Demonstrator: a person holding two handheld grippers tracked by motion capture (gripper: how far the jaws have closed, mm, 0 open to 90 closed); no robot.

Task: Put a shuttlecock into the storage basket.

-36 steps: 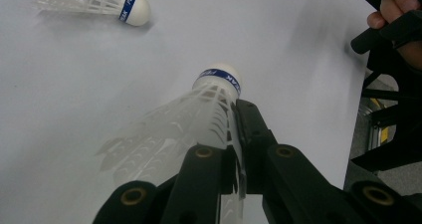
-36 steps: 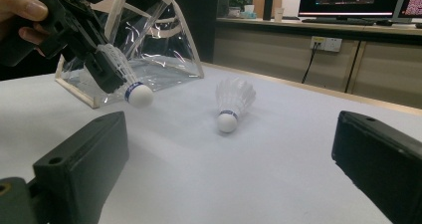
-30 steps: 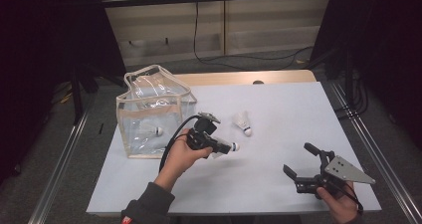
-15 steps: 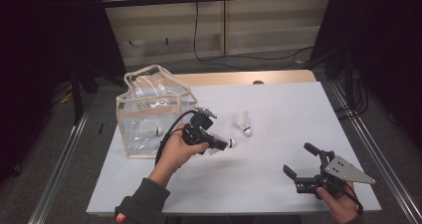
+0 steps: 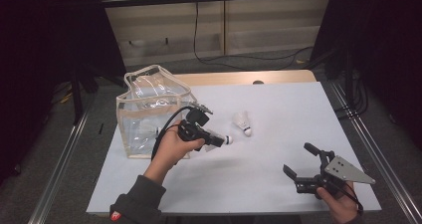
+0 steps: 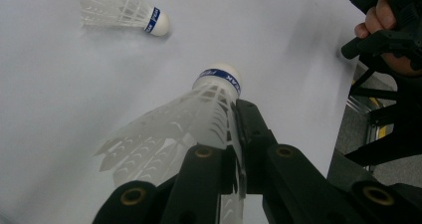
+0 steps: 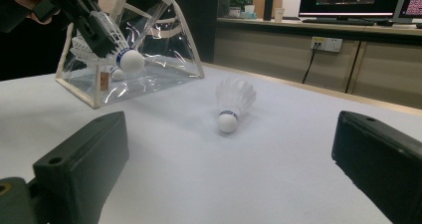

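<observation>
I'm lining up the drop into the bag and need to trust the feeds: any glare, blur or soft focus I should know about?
High view: even light, dark surround, clear bag glints. Left gripper view: held shuttlecock has soft, blurred feathers, while its cork is sharp. Right gripper view: own jaws blurred, loose shuttlecock slightly soft, reflections on the bag.

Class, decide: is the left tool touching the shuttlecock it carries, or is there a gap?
Touching. The left gripper view shows the left tool shut on the shuttlecock, its feather skirt pinched between the two black jaws.
</observation>
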